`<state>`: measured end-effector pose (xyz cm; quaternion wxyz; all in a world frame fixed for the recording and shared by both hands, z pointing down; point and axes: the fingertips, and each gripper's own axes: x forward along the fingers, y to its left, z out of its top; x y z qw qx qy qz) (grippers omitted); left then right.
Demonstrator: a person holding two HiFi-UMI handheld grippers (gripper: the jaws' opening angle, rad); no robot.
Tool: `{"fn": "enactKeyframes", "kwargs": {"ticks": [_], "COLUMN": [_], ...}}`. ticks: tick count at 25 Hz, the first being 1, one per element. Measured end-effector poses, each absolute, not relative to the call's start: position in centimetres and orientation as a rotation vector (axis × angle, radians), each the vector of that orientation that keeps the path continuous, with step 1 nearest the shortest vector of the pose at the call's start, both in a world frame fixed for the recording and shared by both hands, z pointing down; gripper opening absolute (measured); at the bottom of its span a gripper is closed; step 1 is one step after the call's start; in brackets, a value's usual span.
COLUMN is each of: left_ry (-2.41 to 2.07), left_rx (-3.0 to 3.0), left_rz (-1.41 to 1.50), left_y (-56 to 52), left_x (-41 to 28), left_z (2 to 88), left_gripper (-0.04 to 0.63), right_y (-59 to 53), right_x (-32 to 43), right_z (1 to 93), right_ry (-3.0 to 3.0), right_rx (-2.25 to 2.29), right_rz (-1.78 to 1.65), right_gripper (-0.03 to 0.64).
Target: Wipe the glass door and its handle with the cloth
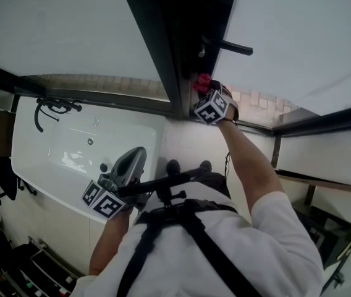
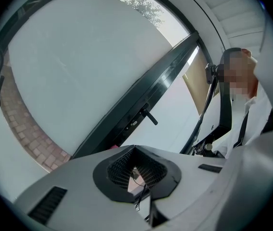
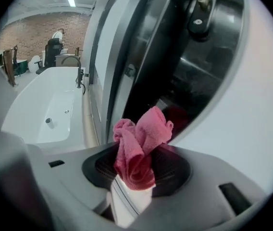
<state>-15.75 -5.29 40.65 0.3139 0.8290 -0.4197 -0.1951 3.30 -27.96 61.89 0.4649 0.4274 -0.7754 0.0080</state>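
Pink cloth (image 3: 139, 148), bunched and crumpled, pinched between the jaws of the right tool (image 3: 136, 172), with folds sticking out past the tips. In the head view, cloth (image 1: 201, 83) raised at arm's length to the dark door frame (image 1: 175, 60), just below the black handle (image 1: 230, 45). Impossible to tell whether it touches the frame or stops just short. Faint reddish reflection on the glossy frame beside the cloth in the right tool's view.

Glass door (image 1: 299, 36) frosted and pale, on the right of the frame. Handle a straight lever jutting out over the glass. Another pale pane on the frame's left.

Right tool (image 1: 205, 93) pointing up at the frame, marker cube facing the camera, bare forearm behind it.

Left tool (image 2: 139, 177) closed on nothing, pads together, only a thin loose thread hanging at the seam. Held low near the waist in the head view, left tool (image 1: 132, 159) well apart from the door and aimed up toward it. Handle (image 2: 149, 115) far off in its view.

Below the left pane, a white bathtub (image 1: 58, 141) with a black tap (image 1: 52, 107) at its rim. Strip of brick wall (image 2: 26, 129) beyond the glass. White shirt (image 1: 256, 246) crossed by black straps at the bottom of the head view.
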Motion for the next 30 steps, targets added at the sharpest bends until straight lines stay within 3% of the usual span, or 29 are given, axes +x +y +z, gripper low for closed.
{"fn": "enactKeyframes", "kwargs": {"ticks": [5,18,30], "left_ry": [-1.083,-0.899,-0.89], "left_rx": [2.19,2.284,2.297], "left_rz": [-0.529,-0.538,-0.566], "left_y": [-5.5,-7.4,-7.0], "left_x": [-15.5,-11.2,-11.0], "left_z": [40.7,39.4,38.5], "left_gripper": [0.002,0.002,0.002], "right_y": [-27.1,-23.8,-26.9], "right_x": [4.1,1.0,-1.1], "right_z": [59.3,38.6,37.4], "right_ry": [-1.987,-2.389,-2.591], "right_rx": [1.143,1.413,1.298], "right_rz": [0.025,-0.232,0.281], "right_gripper": [0.169,0.17,0.17]}}
